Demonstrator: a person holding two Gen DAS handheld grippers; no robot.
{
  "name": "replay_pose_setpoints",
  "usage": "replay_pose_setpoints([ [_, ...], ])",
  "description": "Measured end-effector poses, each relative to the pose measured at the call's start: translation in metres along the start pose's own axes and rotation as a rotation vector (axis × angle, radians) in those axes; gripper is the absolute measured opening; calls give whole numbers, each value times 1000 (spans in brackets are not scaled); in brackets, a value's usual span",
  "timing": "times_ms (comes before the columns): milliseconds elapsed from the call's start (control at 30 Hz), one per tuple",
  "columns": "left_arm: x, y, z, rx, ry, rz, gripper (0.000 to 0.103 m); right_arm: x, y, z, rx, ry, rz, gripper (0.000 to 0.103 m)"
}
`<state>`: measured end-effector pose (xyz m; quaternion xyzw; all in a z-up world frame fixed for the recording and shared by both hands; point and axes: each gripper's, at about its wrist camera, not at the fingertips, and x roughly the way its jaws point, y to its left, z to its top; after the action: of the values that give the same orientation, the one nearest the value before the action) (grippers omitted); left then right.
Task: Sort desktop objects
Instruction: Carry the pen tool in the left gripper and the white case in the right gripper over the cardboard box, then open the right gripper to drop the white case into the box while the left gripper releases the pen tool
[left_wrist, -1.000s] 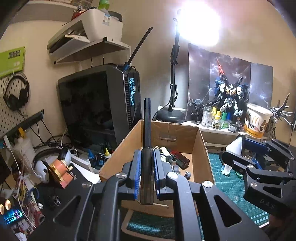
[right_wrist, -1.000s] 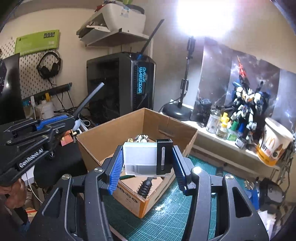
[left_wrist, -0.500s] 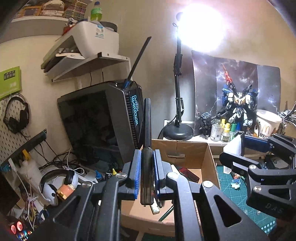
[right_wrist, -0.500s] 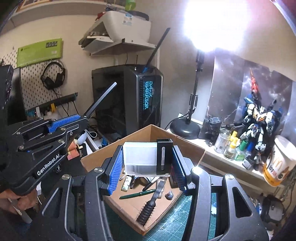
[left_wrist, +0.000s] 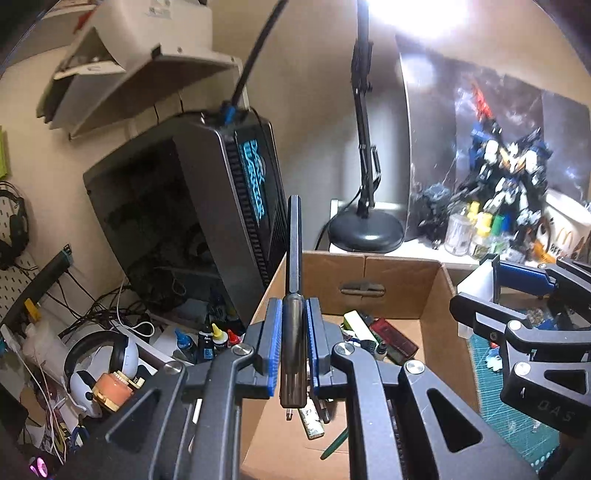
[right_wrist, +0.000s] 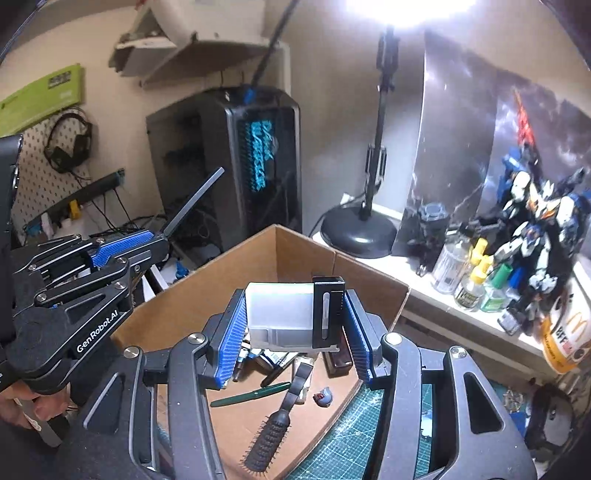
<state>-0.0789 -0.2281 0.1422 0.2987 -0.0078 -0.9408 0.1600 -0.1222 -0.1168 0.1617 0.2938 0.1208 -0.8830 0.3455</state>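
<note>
Over the cardboard box, now nearer beneath both claws than a second ago, you are holding the right claw clamped on a white plastic case and the left claw gripping a dark flat tool, both seemingly nearing drop-off.

Desk lamp glare blows out the top — fisheye-bent, dark-cornered edges, slight blur on the shelf figure.

We see a beige wall behind a black PC tower. Above the tower a shelf carries a printer. Right of the tower a desk lamp glares brightly before a poster. Left of the tower, headphones hang on a pegboard.
</note>
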Motion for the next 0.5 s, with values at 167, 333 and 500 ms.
replay_pose_setpoints([
  [167,34,-7,1,21,54,6,13,34,-14,-1,28,52,4,48],
  [333,63,-13,-1,40,106,11,13,61,-24,-4,45,95,0,48],
  [500,86,-16,-7,49,155,13,13,85,-33,-7,53,137,1,48],
])
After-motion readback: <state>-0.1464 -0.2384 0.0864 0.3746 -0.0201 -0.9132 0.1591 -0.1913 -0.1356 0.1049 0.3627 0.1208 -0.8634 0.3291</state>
